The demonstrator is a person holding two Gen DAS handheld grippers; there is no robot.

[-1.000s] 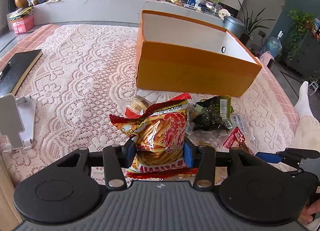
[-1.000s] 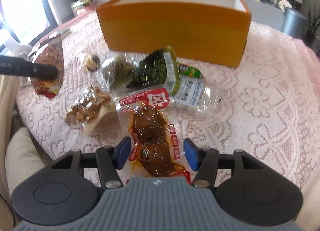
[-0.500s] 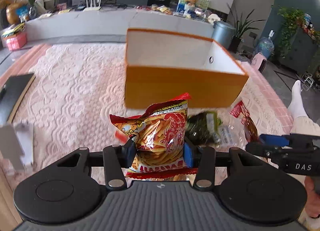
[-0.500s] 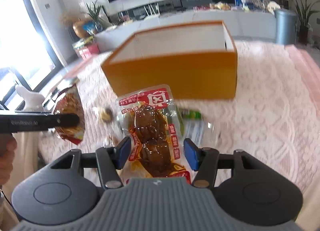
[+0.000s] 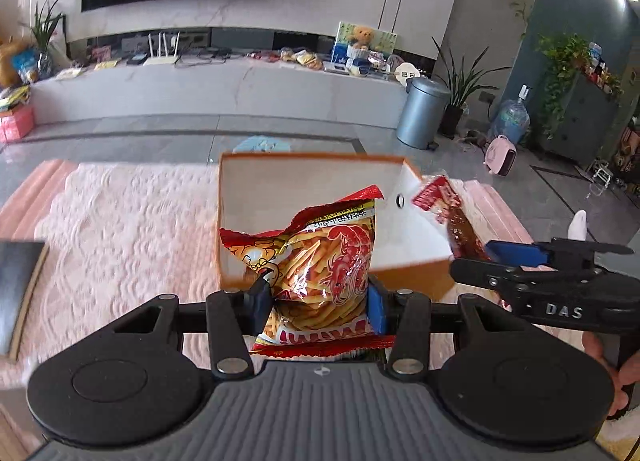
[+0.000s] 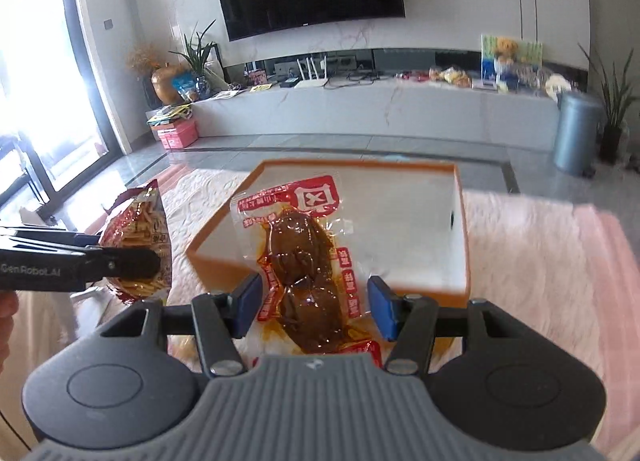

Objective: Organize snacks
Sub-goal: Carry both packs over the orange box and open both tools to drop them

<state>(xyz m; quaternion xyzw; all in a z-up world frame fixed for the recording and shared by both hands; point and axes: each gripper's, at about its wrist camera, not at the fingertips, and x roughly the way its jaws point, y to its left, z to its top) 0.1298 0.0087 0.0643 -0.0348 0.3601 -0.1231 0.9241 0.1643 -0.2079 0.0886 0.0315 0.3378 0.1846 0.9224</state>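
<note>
My left gripper (image 5: 318, 303) is clamped on a red chip bag (image 5: 320, 261) printed with a shrimp, held over the orange box (image 5: 304, 193). My right gripper (image 6: 314, 307), marked "DAS", pinches a clear meat pouch (image 6: 304, 261) with red Chinese print, also over the box. "GenRobot.AI" shows on the left gripper's side.

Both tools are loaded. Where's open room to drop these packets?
The orange box shows a bare white floor, wall to wall. The lace cloth left of the box is bare up to the black board. Tight spot: the near right corner, where the meat packet and chips bag converge.
</note>
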